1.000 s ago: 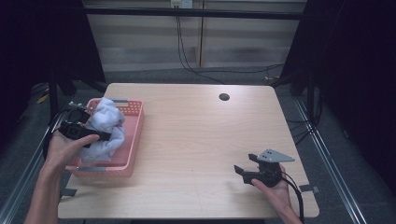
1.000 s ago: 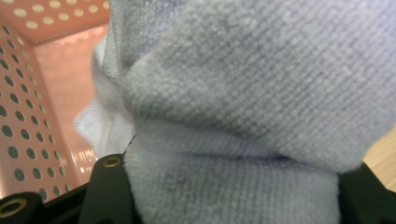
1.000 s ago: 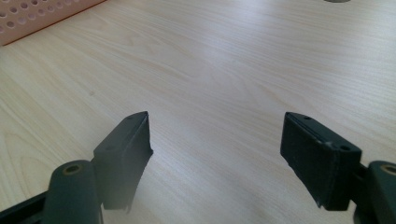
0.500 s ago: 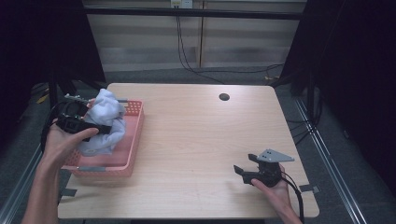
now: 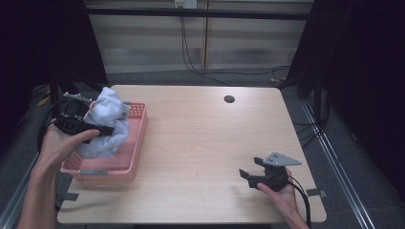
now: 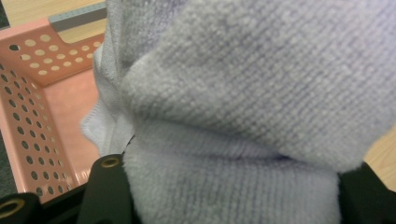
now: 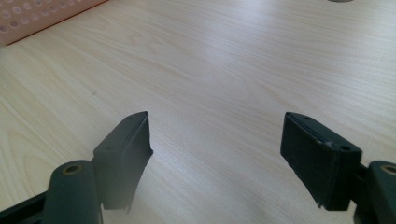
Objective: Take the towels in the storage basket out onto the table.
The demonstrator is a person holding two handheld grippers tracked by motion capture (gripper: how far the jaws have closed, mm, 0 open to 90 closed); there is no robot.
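Cloth (image 5: 109, 125) over basket (image 5: 104, 168), table's (image 5: 200, 143) left edge

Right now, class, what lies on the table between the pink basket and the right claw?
Nothing: in the high view, bare wooden table runs from the pink basket to the open right claw.

No readable text, label, brand, number or sign is showing on anything in these views.
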